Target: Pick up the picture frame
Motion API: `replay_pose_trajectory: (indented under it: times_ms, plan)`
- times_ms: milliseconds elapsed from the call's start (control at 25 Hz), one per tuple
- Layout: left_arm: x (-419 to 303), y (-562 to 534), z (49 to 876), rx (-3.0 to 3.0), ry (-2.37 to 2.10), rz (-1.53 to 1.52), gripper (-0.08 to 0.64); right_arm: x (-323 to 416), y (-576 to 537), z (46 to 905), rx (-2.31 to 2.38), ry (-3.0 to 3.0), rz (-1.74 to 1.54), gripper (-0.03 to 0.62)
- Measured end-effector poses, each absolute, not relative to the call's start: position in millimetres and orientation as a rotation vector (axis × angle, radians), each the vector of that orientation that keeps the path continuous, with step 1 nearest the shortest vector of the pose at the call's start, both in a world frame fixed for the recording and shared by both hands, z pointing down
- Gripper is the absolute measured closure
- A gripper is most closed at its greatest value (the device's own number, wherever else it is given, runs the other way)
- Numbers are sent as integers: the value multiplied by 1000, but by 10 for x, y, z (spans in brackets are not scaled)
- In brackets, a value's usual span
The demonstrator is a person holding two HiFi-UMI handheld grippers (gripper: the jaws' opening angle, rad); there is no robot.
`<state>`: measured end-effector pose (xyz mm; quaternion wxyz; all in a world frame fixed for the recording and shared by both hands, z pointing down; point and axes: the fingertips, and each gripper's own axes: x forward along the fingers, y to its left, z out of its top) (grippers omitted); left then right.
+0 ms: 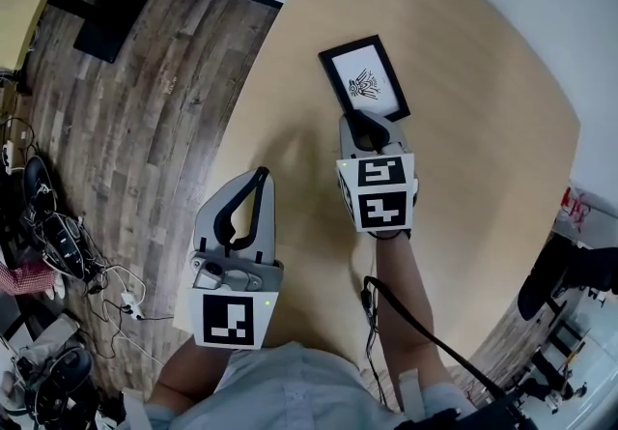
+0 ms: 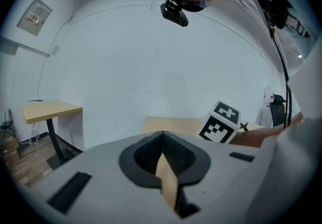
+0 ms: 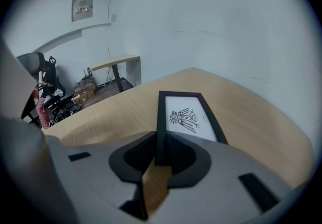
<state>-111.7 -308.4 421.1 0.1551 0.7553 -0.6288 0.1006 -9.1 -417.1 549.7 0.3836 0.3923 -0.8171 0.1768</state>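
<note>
- My right hand-held gripper [image 3: 160, 155] [image 1: 365, 119] pinches the near left rail of the black rectangular picture frame [image 3: 188, 117] [image 1: 365, 78].
- The frame looks flat on the pale wooden desk [image 1: 463, 129], so I judge lifting remains.
- My left hand-held gripper [image 2: 162, 137] [image 1: 256, 175] is pressed together, empty.

Grey-brown wood-plank floor [image 1: 135, 109] runs beside a pale wooden table [image 1: 483, 157], with tangled cables [image 1: 111, 275] lying at 1 edge. A plain white wall [image 2: 151, 57] stands behind a small light-topped desk [image 2: 50, 110].
</note>
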Motion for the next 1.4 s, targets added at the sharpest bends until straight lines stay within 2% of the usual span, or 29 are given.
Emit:
replay_pose_trajectory:
  times_ms: [440,1160,1400]
  plan:
    - [-1066,-3009,3869,2238,-1853,221,558,-10,-4148,4940,1130,-2223,344,531]
    - [-630,-2604,2794,2559,-1948,142,558,476,-3227,2744,1472,-2586,-104,531]
    - [-584,-2389,2387,2631,-1974,-12,558,643,-2656,2290,1545,-2645,-231,529]
